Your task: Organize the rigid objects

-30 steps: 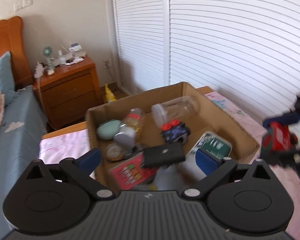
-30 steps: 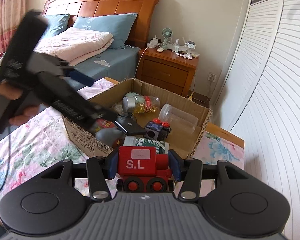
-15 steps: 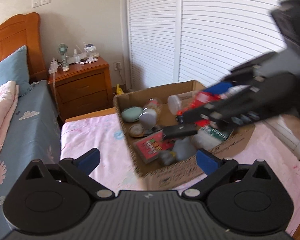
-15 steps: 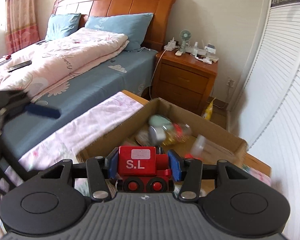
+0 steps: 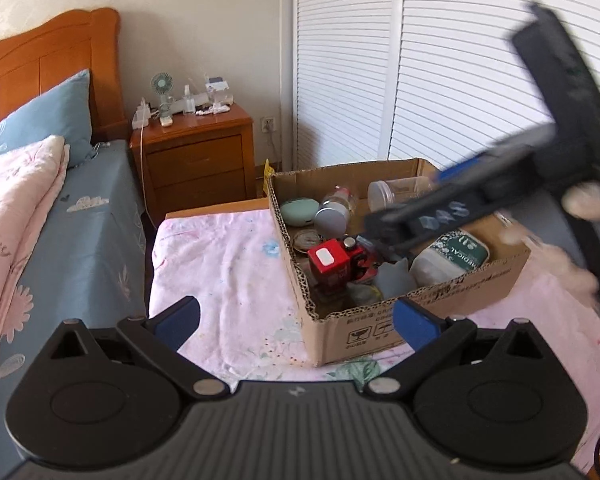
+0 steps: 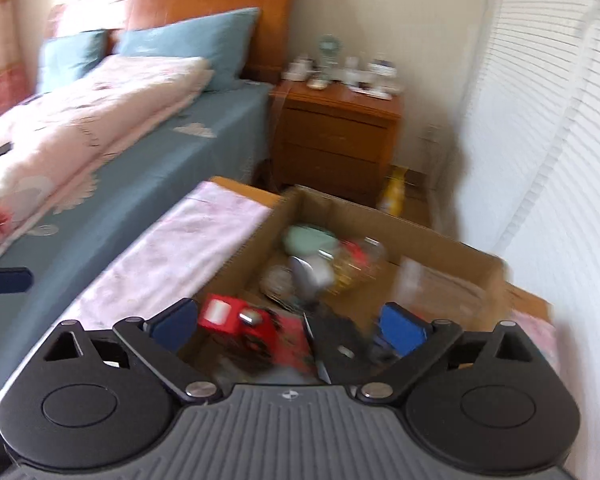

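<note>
A cardboard box stands on a pink floral cloth and holds several items. A red toy car lies inside it near the left wall, also seen as the red toy car in the right wrist view. My right gripper hangs over the box; its jaws are opening and stand wide, clear of the toy. From the left wrist view the right gripper's fingers reach into the box from the right. My left gripper is open and empty, short of the box's near corner.
In the box lie a clear jar, a green case, a small bottle and a green-labelled tub. A bed is at left, a wooden nightstand behind, and white slatted doors at right.
The right gripper swung over the box, opened and let go of the red toy car, which now lies in the box. The left gripper drew back to the left of the box.
</note>
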Action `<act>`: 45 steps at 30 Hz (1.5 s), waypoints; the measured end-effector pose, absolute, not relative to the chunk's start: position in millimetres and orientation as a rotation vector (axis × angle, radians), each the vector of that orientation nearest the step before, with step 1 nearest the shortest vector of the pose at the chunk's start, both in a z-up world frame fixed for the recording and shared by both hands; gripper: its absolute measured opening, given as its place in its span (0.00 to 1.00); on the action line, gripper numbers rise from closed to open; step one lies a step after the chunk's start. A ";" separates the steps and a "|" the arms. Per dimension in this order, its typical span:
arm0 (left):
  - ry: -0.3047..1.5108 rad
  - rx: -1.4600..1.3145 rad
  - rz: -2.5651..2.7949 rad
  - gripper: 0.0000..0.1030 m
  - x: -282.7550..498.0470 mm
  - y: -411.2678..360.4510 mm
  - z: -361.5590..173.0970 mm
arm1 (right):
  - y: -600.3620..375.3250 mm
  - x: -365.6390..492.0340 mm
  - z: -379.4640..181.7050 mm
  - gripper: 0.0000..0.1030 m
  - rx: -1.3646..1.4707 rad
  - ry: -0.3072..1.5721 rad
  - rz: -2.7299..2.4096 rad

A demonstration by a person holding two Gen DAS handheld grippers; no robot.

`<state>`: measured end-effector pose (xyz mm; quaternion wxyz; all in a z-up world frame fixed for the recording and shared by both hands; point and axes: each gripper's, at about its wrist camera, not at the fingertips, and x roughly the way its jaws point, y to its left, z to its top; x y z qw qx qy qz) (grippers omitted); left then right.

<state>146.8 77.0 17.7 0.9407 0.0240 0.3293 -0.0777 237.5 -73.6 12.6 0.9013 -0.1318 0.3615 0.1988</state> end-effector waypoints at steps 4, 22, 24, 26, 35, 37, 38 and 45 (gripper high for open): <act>0.734 0.017 -0.103 0.99 153.2 64.0 19.6 | -101.5 211.6 15.5 1.00 -0.270 0.770 0.204; 0.771 0.045 -0.100 0.99 145.5 14.3 27.5 | -176.3 147.4 13.6 1.00 -0.044 0.825 0.010; 0.771 0.049 -0.096 0.99 145.4 13.2 28.1 | -177.8 146.5 15.3 1.00 -0.039 0.820 0.012; 0.770 0.050 -0.094 0.99 145.5 13.1 28.5 | -177.7 145.7 16.0 1.00 -0.038 0.819 0.014; 0.770 0.054 -0.085 0.99 144.7 12.5 31.0 | -174.6 142.7 18.3 1.00 -0.037 0.813 0.029; 0.768 0.057 -0.085 0.99 144.7 12.1 32.2 | -174.4 142.6 18.8 1.00 -0.036 0.813 0.029; 0.767 0.058 -0.085 0.99 144.7 11.7 32.6 | -174.3 142.4 19.2 1.00 -0.035 0.812 0.030; 0.767 0.059 -0.087 0.99 144.6 10.7 34.2 | -176.2 141.2 21.5 1.00 -0.033 0.805 0.027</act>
